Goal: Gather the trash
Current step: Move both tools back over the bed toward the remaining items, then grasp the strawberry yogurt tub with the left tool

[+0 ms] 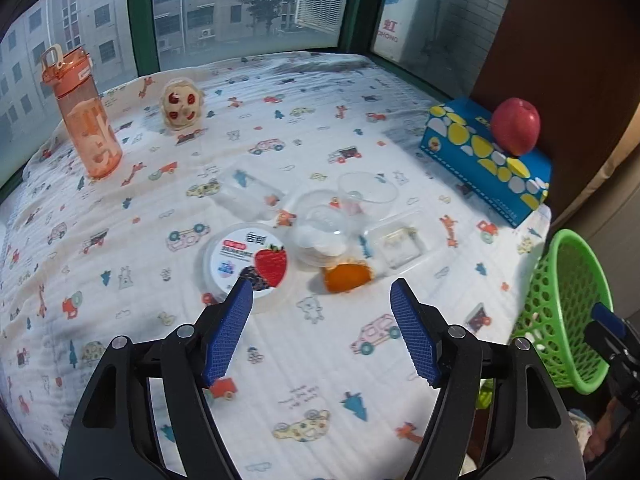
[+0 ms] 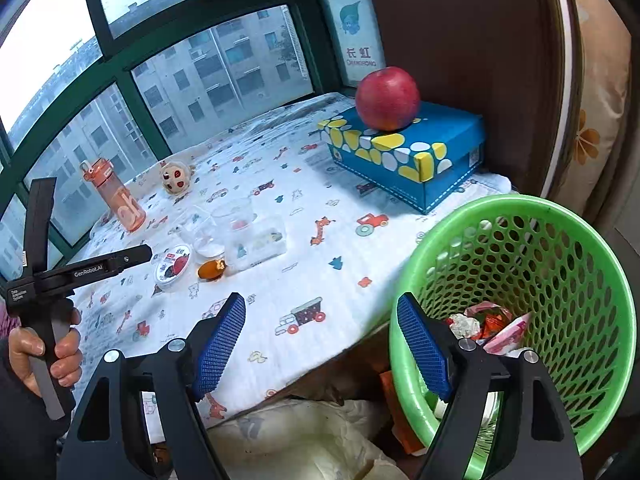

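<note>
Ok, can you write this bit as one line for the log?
left gripper: open, empty, above yogurt cup | right gripper: open, empty | green basket: wrappers inside

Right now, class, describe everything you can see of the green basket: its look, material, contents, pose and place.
The green basket looks like moulded plastic, round, with a solid rim and walls pierced by a honeycomb of holes. It sits tilted beside the near right edge of the table, its mouth facing the right-wrist camera. Crumpled wrappers, red, white and pink, lie inside. The right gripper hangs in front of its rim, jaws open, holding nothing.
</note>
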Demonstrator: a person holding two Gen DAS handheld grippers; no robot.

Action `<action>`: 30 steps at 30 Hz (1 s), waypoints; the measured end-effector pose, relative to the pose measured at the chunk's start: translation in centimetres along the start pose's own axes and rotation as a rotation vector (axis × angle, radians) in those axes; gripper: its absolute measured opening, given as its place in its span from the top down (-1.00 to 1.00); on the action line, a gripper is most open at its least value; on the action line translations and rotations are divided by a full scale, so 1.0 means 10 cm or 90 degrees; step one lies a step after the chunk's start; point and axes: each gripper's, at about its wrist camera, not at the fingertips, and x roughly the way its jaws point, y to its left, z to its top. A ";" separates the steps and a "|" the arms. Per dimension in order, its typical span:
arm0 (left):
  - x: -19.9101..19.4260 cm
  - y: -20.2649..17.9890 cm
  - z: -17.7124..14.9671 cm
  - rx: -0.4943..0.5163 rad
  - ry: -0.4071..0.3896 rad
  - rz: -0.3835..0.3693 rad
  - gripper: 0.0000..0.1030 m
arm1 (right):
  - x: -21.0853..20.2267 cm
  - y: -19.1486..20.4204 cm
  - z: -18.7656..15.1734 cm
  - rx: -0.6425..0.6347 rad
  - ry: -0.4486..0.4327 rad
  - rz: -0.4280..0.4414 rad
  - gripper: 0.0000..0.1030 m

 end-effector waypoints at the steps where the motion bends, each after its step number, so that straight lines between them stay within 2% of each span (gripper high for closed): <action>1: 0.03 0.06 -0.01 0.005 0.004 0.006 -0.45 | 0.02 0.04 0.00 -0.004 0.002 0.004 -0.47; 3: 0.11 0.16 -0.04 0.018 0.015 0.007 -0.56 | 0.06 0.10 0.01 -0.011 0.006 0.008 -0.47; 10: 0.41 0.31 -0.09 0.072 0.042 0.020 -0.68 | 0.18 0.21 0.00 -0.019 0.023 0.014 -0.47; 12: 0.48 0.34 -0.08 0.082 0.046 0.033 -0.68 | 0.21 0.23 0.00 -0.021 0.028 0.016 -0.47; 17: 0.62 0.39 -0.03 0.099 0.054 0.014 -0.73 | 0.30 0.29 0.02 -0.027 0.038 0.017 -0.47; 30: 0.94 0.51 0.05 0.120 0.082 0.007 -0.75 | 0.55 0.50 0.07 -0.042 0.063 0.029 -0.47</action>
